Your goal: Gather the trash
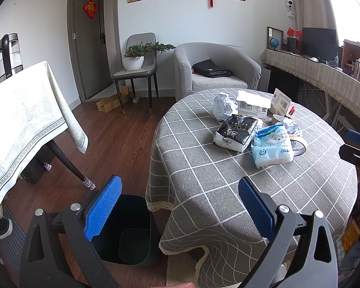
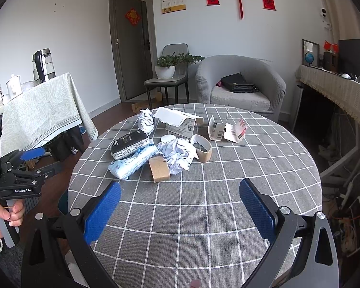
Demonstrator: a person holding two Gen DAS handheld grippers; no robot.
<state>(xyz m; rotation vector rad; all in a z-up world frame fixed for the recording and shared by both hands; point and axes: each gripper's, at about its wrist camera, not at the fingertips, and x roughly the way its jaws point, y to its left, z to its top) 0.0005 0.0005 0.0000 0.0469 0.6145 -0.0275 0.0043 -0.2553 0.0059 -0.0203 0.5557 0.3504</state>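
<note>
A pile of trash lies on the round grey checked table (image 2: 204, 216): crumpled white paper (image 2: 177, 153), a flat cardboard piece (image 2: 159, 170), a cardboard tape ring (image 2: 202, 147), torn cartons (image 2: 235, 129) and a second paper ball (image 2: 146, 120). A black tissue pack (image 1: 235, 132) and a blue tissue pack (image 1: 272, 146) lie among it. A dark bin (image 1: 129, 230) stands on the floor left of the table. My left gripper (image 1: 180, 206) is open and empty above the bin and the table edge. My right gripper (image 2: 180, 206) is open and empty over the table's near side.
A side table with a pale cloth (image 1: 24, 120) and a kettle (image 1: 7, 55) stands at left. A grey armchair (image 2: 240, 86) with a black bag, a chair with a potted plant (image 2: 166, 67), and a long counter (image 2: 336, 88) at right surround the table.
</note>
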